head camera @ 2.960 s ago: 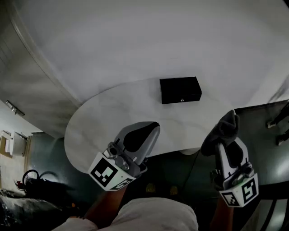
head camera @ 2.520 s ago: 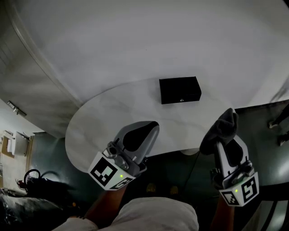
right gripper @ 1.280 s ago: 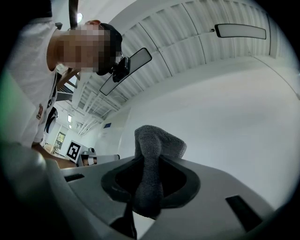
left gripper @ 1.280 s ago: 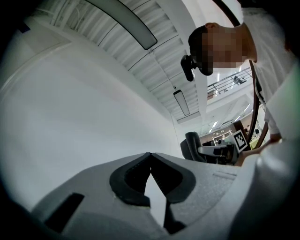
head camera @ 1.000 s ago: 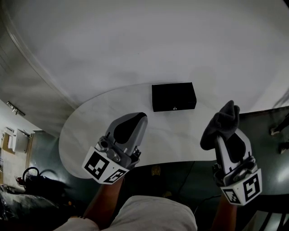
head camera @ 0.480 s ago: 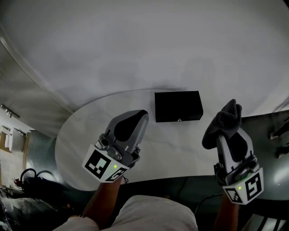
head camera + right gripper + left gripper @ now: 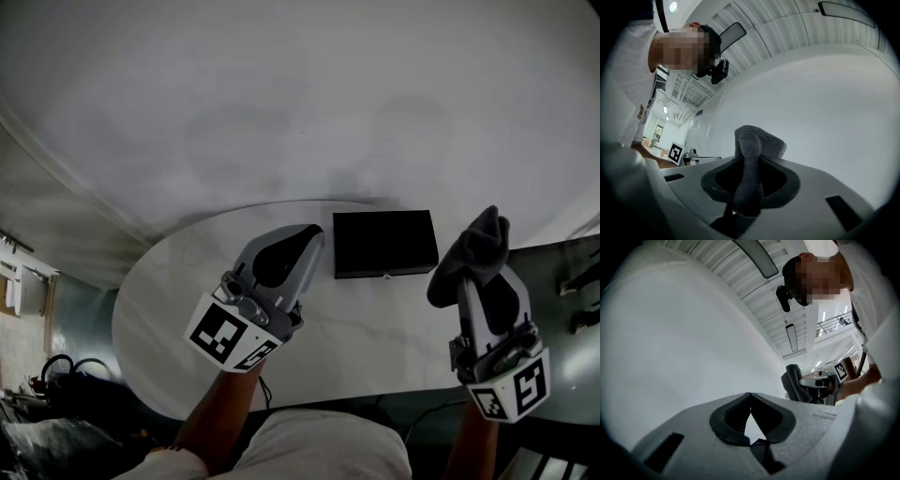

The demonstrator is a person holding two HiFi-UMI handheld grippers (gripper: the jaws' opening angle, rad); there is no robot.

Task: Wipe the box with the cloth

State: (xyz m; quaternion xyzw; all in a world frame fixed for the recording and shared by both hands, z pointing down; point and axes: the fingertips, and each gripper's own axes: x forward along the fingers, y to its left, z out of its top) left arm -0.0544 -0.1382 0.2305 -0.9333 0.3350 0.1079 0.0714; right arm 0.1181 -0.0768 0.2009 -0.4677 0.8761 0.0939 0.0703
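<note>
A small black box (image 7: 385, 243) with a metal clasp on its near side lies on the white oval table (image 7: 187, 291), toward the far right. My left gripper (image 7: 311, 232) hovers just left of the box, shut and empty (image 7: 750, 393). My right gripper (image 7: 491, 251) is held to the right of the box, shut on a dark grey cloth (image 7: 471, 255) that bunches up past its tips. In the right gripper view the cloth (image 7: 751, 165) stands between the jaws and folds over at the top. The box is hidden in both gripper views.
A pale curved wall (image 7: 300, 103) rises right behind the table. Dark floor (image 7: 553, 281) lies to the right, with dark furniture legs (image 7: 577, 277) at the right edge. A person's light trousers (image 7: 319, 448) show at the bottom.
Both grippers have moved forward over the table toward the box. The left one now sits close beside the box's left end. The cloth stays clamped in the right gripper.
</note>
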